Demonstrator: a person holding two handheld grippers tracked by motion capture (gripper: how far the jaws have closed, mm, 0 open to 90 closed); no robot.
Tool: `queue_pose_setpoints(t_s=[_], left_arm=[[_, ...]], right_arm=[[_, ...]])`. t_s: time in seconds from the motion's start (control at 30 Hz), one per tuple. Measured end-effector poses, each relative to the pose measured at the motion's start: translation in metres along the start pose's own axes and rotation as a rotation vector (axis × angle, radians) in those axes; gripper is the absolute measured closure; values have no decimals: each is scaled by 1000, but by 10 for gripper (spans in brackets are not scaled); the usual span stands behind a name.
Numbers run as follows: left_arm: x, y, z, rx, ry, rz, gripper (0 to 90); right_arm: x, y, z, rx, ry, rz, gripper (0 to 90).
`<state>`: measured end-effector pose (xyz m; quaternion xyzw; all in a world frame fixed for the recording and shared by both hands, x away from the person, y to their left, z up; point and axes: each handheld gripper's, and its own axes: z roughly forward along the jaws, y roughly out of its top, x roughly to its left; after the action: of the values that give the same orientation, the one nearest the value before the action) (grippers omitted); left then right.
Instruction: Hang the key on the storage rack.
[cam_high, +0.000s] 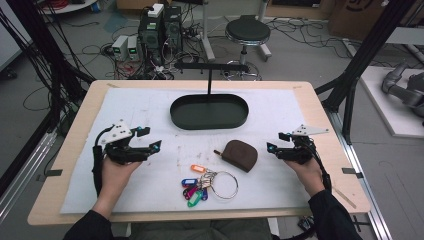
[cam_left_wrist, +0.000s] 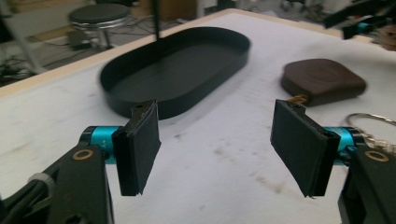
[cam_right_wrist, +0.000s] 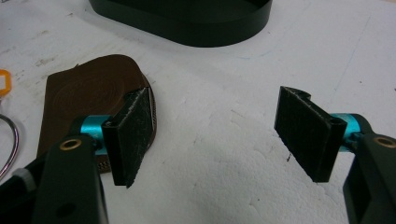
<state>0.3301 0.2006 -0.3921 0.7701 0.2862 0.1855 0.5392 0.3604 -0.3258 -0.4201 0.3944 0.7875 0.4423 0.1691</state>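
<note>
Presently, the brown leather key pouch (cam_high: 240, 154) lies right of centre on the white-covered worktop (cam_high: 150, 107), its long axis running from upper left to lower right in the high view. It sits just left of the right gripper (cam_high: 272, 148), which is the nearer; the left gripper (cam_high: 156, 145) is well apart. Both sets of fingers are spread wide, with nothing held. The black oval metal tray (cam_high: 209, 111) above it is seen empty. A ring of coloured key tags (cam_high: 207, 183) lies below.
</note>
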Motion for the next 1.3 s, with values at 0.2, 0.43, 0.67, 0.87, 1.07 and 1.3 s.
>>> queue_pose_setpoints(t_s=[0.2,0.43,0.67,0.87,1.07,1.3], left_arm=[[-25,13,28,60,-114,56,336],[-49,25,57,118,-226,95,347],[-68,32,85,175,-323,115,375],[-83,34,112,249,-387,128,422],[-95,31,138,338,-421,144,473],[-107,29,162,436,-437,170,552]], right_arm=[[-2,0,0,-3,-1,8,287],[-4,0,0,-10,2,12,287],[-5,0,-1,-15,1,15,288],[-6,0,-1,-19,4,16,287],[-6,0,-1,-20,3,16,288],[-7,0,-1,-20,6,16,289]])
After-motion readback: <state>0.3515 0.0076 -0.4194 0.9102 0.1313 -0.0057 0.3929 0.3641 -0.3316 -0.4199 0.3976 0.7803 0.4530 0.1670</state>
